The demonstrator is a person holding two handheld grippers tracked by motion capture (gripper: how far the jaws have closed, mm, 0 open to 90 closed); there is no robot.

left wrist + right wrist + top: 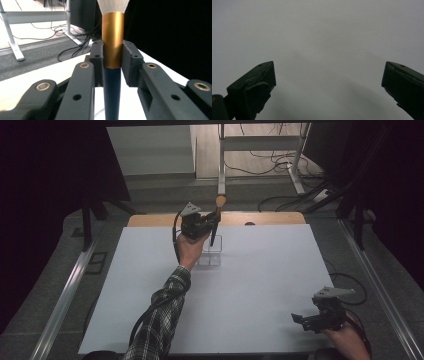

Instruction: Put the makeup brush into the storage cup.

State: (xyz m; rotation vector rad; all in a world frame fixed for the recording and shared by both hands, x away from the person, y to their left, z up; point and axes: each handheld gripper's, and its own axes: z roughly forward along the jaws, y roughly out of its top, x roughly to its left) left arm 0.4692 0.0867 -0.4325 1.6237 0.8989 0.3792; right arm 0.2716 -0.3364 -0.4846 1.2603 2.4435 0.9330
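brush: glossy gold metal ferrule, soft white bristles | fingers: matt black plastic | table: matt white

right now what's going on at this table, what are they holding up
A person is working at a white table with a gripper in each hand. The left gripper is shut on a makeup brush, clamping it where the gold ferrule meets the dark handle, bristles up. It holds the brush over a small clear container near the far middle of the table; whether the handle tip is inside it is hard to tell. The right gripper rests open near the table's front right corner, holding nothing.
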